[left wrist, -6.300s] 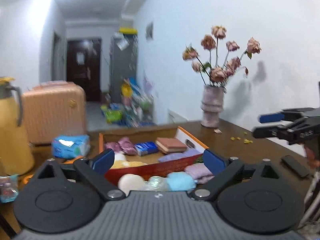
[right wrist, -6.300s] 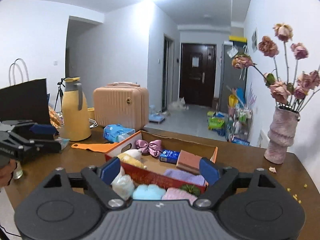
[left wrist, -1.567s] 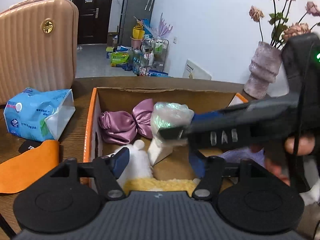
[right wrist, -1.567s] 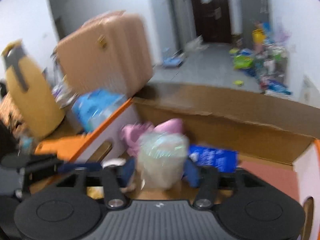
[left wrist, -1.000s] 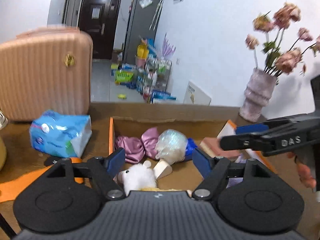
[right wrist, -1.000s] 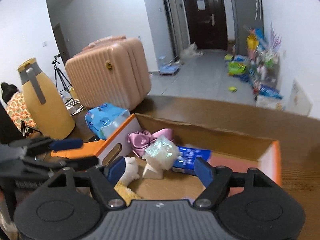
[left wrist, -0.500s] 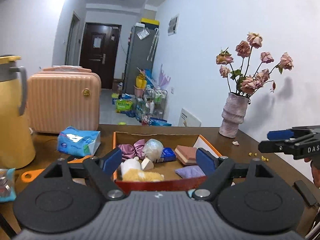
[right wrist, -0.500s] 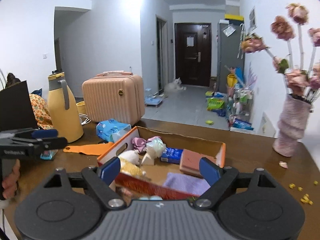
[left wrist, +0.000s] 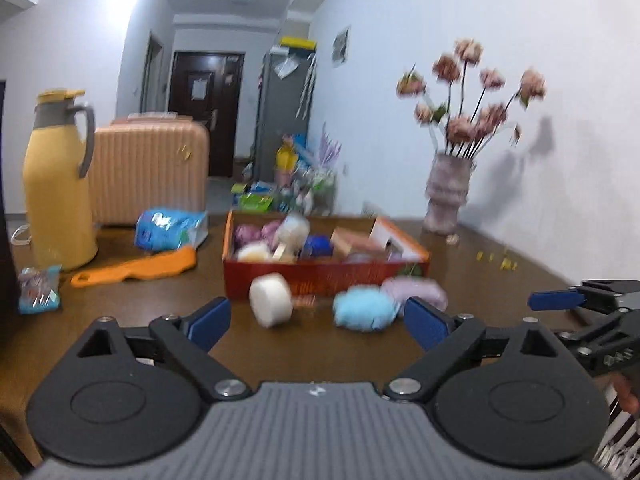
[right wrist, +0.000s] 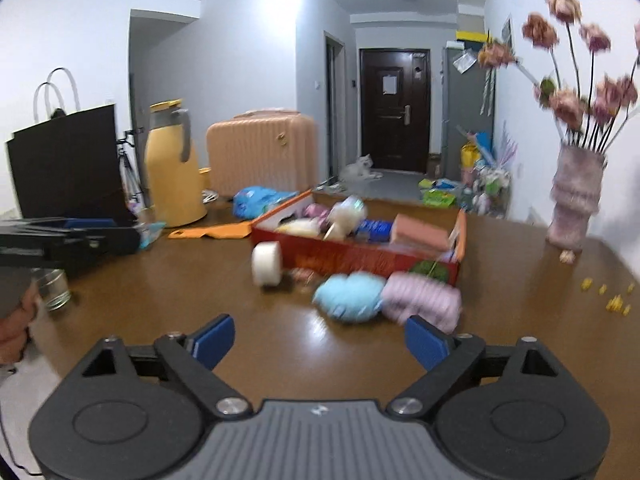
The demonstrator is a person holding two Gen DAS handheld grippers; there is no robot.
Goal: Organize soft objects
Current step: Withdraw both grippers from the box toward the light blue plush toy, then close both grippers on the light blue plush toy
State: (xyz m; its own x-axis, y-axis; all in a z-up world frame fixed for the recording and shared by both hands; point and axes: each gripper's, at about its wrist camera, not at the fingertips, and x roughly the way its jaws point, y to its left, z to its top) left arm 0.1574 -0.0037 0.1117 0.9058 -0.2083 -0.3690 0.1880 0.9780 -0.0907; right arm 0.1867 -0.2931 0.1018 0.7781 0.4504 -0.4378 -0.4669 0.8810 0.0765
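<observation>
We are opening the left gripper wide, its jaws still spreading, with nothing between the blue pads and only bare brown table under them. We are opening the right gripper the same way, jaws parting and holding nothing.

Just beyond the left fingers, a white round puff is lying toward the left pad's side and a fluffy blue pad toward the right pad's side, with a pink folded cloth touching it on the far right. From the right gripper these same soft things are sitting ahead: the blue one slightly right of centre, the pink one nearest the right fingertip, the white one farther off to the left.

Behind them, farther from our fingers, the red and orange box is standing with soft items inside, too blurred to name each one. Left of the box we are seeing an orange flat tool, a blue packet and a yellow jug. Off to the right, a vase of dried flowers is standing upright by the wall.

At the far right edge of the left view, the other gripper is showing side-on.
</observation>
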